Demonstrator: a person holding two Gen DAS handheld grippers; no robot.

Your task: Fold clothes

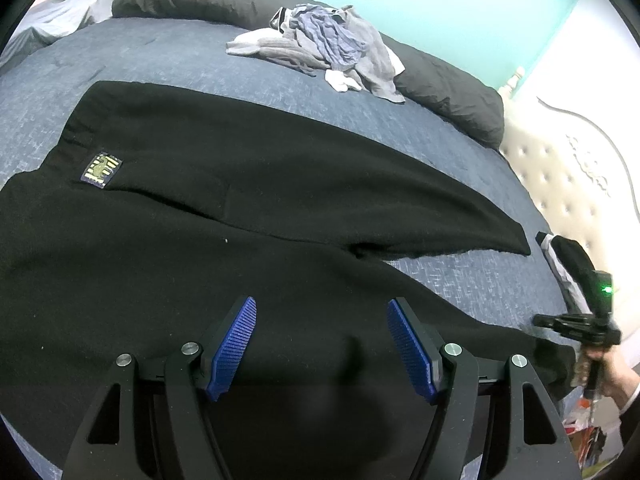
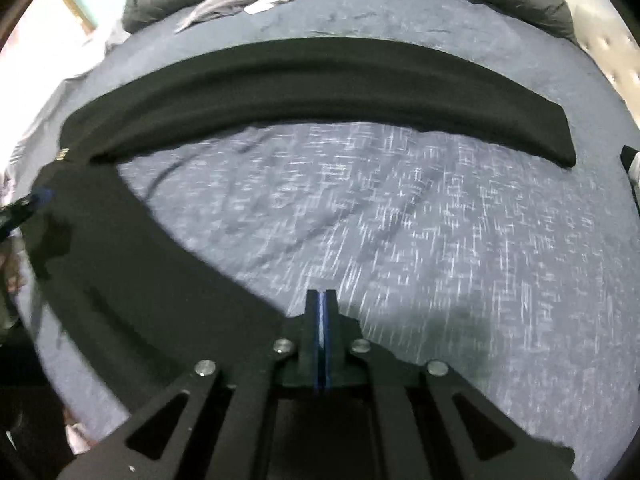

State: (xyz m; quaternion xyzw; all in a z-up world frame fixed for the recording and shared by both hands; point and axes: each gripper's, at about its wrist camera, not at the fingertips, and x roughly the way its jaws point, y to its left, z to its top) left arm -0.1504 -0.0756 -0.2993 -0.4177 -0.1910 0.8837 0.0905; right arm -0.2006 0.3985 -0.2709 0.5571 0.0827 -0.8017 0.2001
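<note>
While its two ribbed blue pads (image 1: 234, 346) stand wide apart with nothing between them, the left hand-held gripper (image 1: 322, 346) hangs just above the near part of a pair of black trousers (image 1: 248, 208). The right hand-held gripper (image 2: 321, 342) has its black fingers pressed flat together, only a thin blue line of padding showing between them; the edge of one black trouser leg (image 2: 168, 280) runs right up to its tips, but whether cloth is pinched there cannot be told. In the left wrist view that same hand-held gripper appears at the far right edge, a black frame with a small green light, gripped by a person's hand (image 1: 608, 372) at the end of the near leg.

The trousers are of soft, matte, fleece-like cloth, spread on the bed (image 2: 400, 220) with the two legs splayed in a V. A small woven label (image 1: 101, 170), yellow on dark, sits near the waistband. The far leg (image 2: 320, 80) lies as a long flat band.

The bed cover is blue-grey with a fine white flecked weave. Farther back lies a crumpled pile of grey and blue clothes (image 1: 332, 44), in front of dark wrinkled pillows (image 1: 452, 92). A cream tufted headboard (image 1: 560, 184) stands to the right.
</note>
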